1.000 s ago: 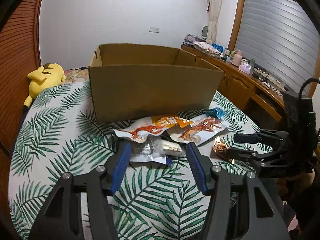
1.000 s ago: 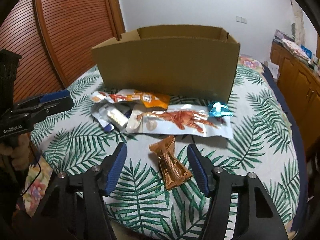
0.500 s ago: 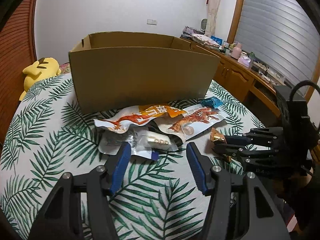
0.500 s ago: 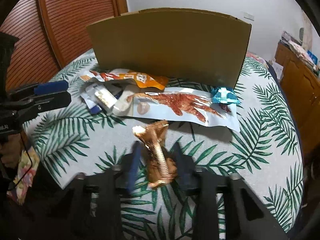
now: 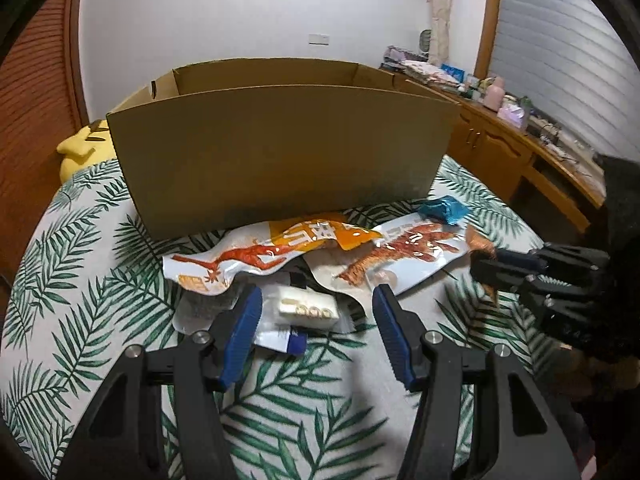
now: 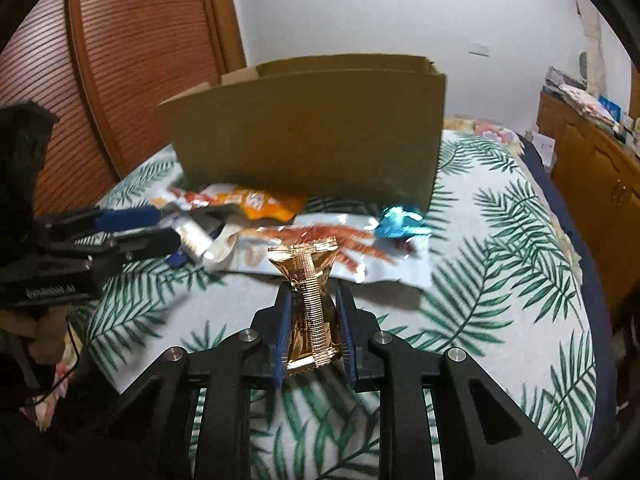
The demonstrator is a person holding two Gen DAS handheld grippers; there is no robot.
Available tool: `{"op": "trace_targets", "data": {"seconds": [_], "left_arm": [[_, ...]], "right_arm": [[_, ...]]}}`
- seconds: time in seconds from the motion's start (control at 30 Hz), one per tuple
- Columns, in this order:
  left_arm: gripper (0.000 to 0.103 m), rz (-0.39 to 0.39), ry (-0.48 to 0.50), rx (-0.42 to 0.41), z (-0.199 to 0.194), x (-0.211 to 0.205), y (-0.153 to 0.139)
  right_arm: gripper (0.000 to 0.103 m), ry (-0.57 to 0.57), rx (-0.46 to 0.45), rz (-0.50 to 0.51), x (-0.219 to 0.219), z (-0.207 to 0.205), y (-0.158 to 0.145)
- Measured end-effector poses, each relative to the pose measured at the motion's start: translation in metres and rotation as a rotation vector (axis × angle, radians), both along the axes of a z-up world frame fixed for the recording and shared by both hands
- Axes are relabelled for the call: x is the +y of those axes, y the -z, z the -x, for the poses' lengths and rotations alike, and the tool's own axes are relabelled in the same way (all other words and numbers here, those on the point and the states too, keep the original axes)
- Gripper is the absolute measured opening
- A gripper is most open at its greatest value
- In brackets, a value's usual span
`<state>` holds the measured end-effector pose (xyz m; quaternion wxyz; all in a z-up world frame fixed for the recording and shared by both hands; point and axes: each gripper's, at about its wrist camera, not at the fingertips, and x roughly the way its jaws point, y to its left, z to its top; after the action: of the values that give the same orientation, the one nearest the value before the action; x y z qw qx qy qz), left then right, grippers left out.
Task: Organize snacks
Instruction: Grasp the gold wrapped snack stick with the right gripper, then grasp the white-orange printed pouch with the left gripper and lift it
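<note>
two grippers are seen over the leaf-print cloth [image 5: 80,320]. the right gripper [image 6: 311,300] is clamped on a gold foil snack [image 6: 309,300], which is raised clear of the cloth and juts ahead of the pads. the left gripper [image 5: 316,320] is held apart, unclamped, with a small white packet [image 5: 306,311] lying between its fingers. beyond both tools the cardboard box [image 5: 280,152] stands, with flat snack pouches [image 5: 280,248] just before it.

Snack packets [image 5: 276,256] strewn on table [image 5: 80,320] before cardboard box [image 5: 280,152] at twelve o'clock; plush toy [image 5: 84,148] behind, ten o'clock.
</note>
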<state>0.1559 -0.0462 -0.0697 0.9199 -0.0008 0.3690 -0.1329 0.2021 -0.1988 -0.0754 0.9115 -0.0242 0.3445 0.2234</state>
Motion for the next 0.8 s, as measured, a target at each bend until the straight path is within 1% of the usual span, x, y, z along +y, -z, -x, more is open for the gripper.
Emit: {"op": "trace_targets", "data": {"seconds": [0.17, 0.23, 0.37, 0.47, 0.67, 0.8], "left_arm": [[0.058, -0.04, -0.051, 0.001, -0.009, -0.004, 0.004], [0.058, -0.078, -0.085, -0.014, -0.012, -0.005, 0.006], [0.058, -0.114, -0.098, -0.005, -0.02, -0.008, 0.01], [0.058, -0.137, -0.102, 0.01, -0.025, -0.01, 0.016], [0.058, -0.18, -0.094, 0.005, -0.027, -0.011, 0.019], [0.058, -0.173, -0.078, 0.022, -0.023, -0.009, 0.019]], "right_arm": [[0.02, 0.007, -0.044, 0.044, 0.002, -0.009, -0.002], [0.02, 0.002, -0.055, 0.054, 0.003, -0.012, -0.001], [0.02, -0.004, -0.057, 0.06, 0.004, -0.017, 0.003], [0.02, -0.006, -0.048, 0.042, 0.001, -0.02, 0.005], [0.02, -0.003, -0.027, 0.033, -0.001, -0.026, 0.008], [0.02, 0.005, -0.017, 0.035, 0.0, -0.029, 0.009]]}}
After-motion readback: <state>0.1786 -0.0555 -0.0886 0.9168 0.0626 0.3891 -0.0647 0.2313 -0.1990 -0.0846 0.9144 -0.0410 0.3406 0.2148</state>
